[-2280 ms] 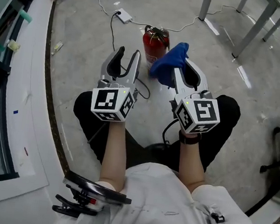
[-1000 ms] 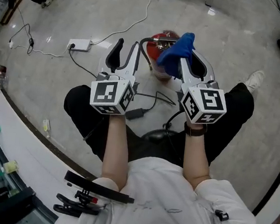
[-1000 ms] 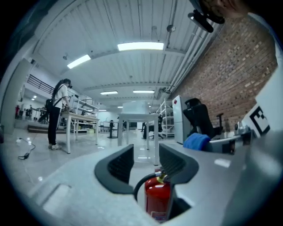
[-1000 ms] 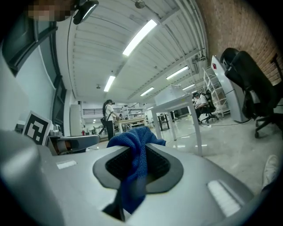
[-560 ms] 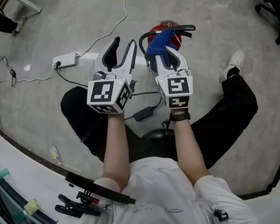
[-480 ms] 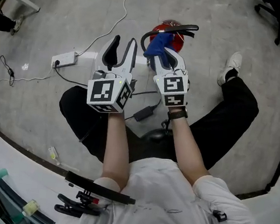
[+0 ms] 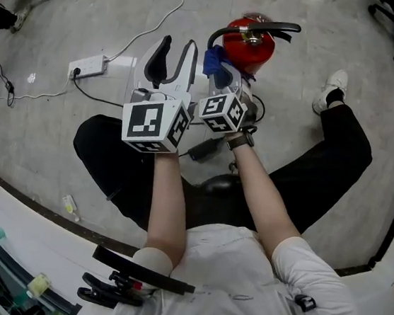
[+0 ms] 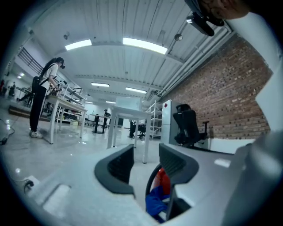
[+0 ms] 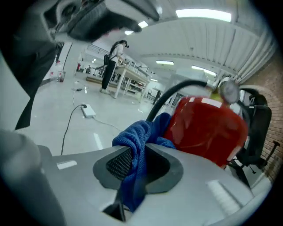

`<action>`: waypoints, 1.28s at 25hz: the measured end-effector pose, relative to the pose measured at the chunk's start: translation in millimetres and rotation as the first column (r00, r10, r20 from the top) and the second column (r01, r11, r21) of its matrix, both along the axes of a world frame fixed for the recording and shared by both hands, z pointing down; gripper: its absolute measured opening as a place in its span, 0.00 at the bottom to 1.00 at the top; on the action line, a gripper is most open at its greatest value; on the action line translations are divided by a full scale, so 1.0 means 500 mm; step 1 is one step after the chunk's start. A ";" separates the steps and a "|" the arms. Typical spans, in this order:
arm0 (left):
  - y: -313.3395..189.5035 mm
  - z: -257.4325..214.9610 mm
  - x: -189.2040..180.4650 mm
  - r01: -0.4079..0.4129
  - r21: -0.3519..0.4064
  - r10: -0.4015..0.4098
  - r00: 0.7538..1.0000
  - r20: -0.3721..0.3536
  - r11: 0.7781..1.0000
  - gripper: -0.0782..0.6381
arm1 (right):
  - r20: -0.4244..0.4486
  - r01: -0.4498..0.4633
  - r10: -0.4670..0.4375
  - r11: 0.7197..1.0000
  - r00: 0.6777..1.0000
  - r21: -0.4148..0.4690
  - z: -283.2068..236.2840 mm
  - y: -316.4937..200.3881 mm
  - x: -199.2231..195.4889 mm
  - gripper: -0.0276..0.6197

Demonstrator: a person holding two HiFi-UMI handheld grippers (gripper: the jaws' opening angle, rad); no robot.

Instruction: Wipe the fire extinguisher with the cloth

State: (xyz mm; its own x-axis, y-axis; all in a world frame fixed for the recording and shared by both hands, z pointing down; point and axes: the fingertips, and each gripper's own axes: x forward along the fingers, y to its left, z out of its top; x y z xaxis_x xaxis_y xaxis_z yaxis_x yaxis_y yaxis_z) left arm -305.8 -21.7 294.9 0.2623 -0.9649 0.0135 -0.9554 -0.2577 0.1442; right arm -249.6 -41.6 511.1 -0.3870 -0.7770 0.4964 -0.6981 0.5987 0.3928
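A red fire extinguisher (image 7: 248, 44) with a black handle (image 7: 270, 28) stands on the floor ahead of me. My right gripper (image 7: 222, 78) is shut on a blue cloth (image 7: 213, 60), which bunches against the extinguisher's left side. In the right gripper view the blue cloth (image 9: 140, 134) hangs folded between the jaws, touching the red extinguisher (image 9: 205, 130) under its black hose (image 9: 174, 95). My left gripper (image 7: 175, 47) stands open just left of it, holding nothing. Past its open jaws in the left gripper view show the cloth (image 8: 155, 205) and a sliver of the extinguisher (image 8: 163, 181).
A white power strip (image 7: 87, 68) and cables lie on the floor to the left. My black-trousered legs and a white shoe (image 7: 332, 83) flank the extinguisher. A white counter edge (image 7: 11, 216) runs at lower left. An office chair (image 8: 188, 126) and tables (image 8: 126, 117) stand beyond.
My right gripper has rolled and dropped lower, bringing the cloth down to the extinguisher's left side. The left gripper stays open in about the same place.
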 end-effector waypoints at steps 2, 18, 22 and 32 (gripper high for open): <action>0.001 0.005 -0.002 0.005 -0.004 -0.004 1.000 0.022 1.000 0.35 | -0.050 -0.017 0.014 0.998 0.999 -0.060 0.087 0.001 0.006 0.16; 0.028 0.114 -0.074 0.065 -0.102 -0.058 0.996 0.071 0.993 0.36 | -0.369 -0.001 -0.170 0.908 0.914 -0.419 0.579 0.029 0.036 0.15; 0.041 0.093 -0.071 0.054 -0.071 -0.050 0.997 0.059 0.996 0.36 | -0.250 0.056 -0.178 0.902 0.952 -0.429 0.510 0.041 0.026 0.15; 0.042 0.058 -0.037 0.015 -0.027 -0.015 1.000 0.016 1.000 0.36 | 0.341 0.010 -0.069 0.985 0.938 0.172 -0.223 0.084 0.074 0.15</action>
